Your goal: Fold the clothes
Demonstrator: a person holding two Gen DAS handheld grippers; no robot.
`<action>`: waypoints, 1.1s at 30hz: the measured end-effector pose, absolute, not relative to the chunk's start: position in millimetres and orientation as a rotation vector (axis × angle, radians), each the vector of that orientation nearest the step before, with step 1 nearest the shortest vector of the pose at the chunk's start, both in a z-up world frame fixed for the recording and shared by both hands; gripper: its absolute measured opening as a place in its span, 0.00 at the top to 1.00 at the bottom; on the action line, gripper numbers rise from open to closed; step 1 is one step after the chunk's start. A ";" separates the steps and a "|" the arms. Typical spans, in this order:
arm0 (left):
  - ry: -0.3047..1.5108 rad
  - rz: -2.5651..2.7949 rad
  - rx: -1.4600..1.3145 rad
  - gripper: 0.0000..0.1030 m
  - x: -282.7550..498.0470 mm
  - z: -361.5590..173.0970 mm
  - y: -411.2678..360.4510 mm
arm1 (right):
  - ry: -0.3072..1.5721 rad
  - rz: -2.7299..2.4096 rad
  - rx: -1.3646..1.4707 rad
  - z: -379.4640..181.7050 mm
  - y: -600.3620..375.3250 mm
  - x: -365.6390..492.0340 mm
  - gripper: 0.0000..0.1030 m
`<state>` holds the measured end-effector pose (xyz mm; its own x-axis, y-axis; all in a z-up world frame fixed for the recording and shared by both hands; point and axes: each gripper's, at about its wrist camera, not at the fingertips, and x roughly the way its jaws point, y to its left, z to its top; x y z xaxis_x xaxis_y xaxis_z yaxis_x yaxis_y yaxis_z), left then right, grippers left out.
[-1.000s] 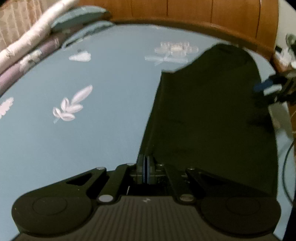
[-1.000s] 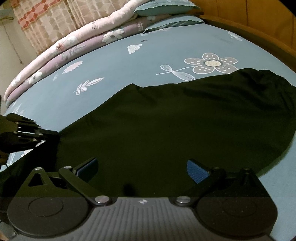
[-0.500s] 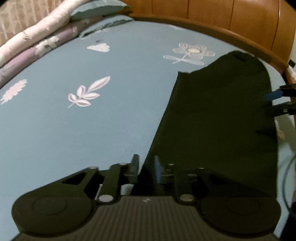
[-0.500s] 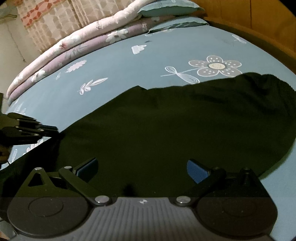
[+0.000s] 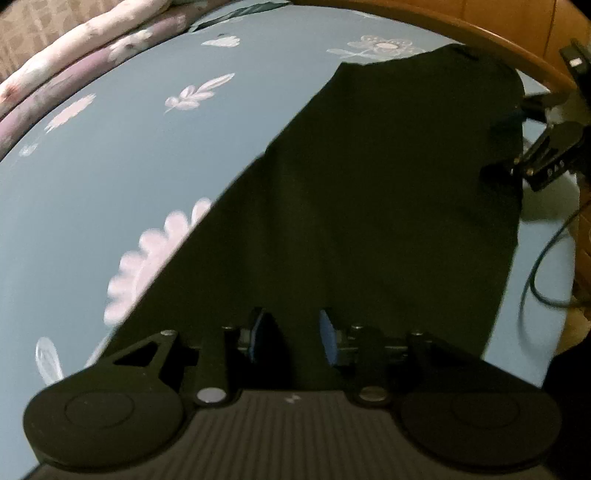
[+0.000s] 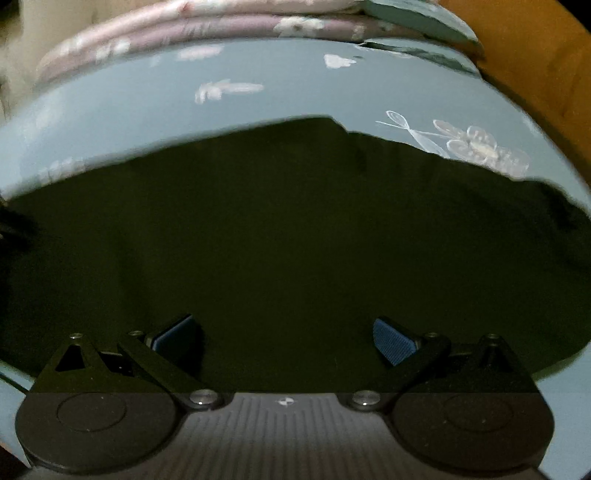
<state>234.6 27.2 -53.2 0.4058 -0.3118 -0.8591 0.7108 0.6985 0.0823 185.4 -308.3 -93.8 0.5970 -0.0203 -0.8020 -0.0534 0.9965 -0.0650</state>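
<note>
A black garment (image 5: 369,192) lies spread flat on the blue flowered bedsheet (image 5: 110,177). My left gripper (image 5: 293,336) hovers over its near end. Its jaws are opening, and the blue pads (image 5: 328,339) stand a little apart with only flat cloth beneath them and nothing pinched. My right gripper (image 6: 283,336) is wide open above the garment (image 6: 295,236), near its long edge, and holds nothing. In the left wrist view the right gripper (image 5: 532,162) shows at the garment's far right edge.
Rolled quilts (image 6: 184,33) and a pillow (image 6: 417,22) line the far side of the bed. A wooden headboard (image 5: 480,33) curves around the right. A dark cable (image 5: 535,277) hangs past the bed's right edge.
The left gripper was shut on the garment's near edge. It has let go, its jaws have parted, and it has moved over the cloth. The right gripper has rolled and shifted, still open.
</note>
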 end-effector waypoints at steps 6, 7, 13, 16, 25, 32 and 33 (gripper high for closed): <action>0.913 -0.675 0.435 0.62 212.1 -39.0 30.9 | 0.841 0.119 -0.065 -69.8 -286.7 178.3 0.00; 0.909 -0.676 0.435 0.61 208.8 -40.8 30.1 | 0.833 0.151 -0.048 -69.8 -280.5 178.3 0.00; 0.952 -0.596 0.358 0.51 190.2 -58.6 57.8 | 0.862 0.208 -0.078 -99.8 -263.7 166.8 0.00; 0.976 -0.553 0.311 0.49 185.5 -56.3 73.6 | 0.863 0.213 -0.062 -99.3 -277.0 155.2 0.00; 0.988 -0.380 0.123 0.49 209.7 -52.1 104.8 | 0.833 0.183 0.043 -89.0 -268.8 167.7 0.00; 1.019 -0.235 0.052 0.49 191.5 -59.5 154.5 | 0.815 0.165 -0.012 -103.3 -259.4 160.6 0.00; 1.020 -0.213 0.041 0.49 188.3 -57.8 160.5 | 0.814 0.163 -0.012 -103.4 -259.4 160.4 0.00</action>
<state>188.3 160.5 -57.8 0.5048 -0.1570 -0.8488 0.1952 0.9786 -0.0650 160.4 -259.4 -103.4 0.6750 0.1404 -0.7243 -0.1499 0.9873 0.0517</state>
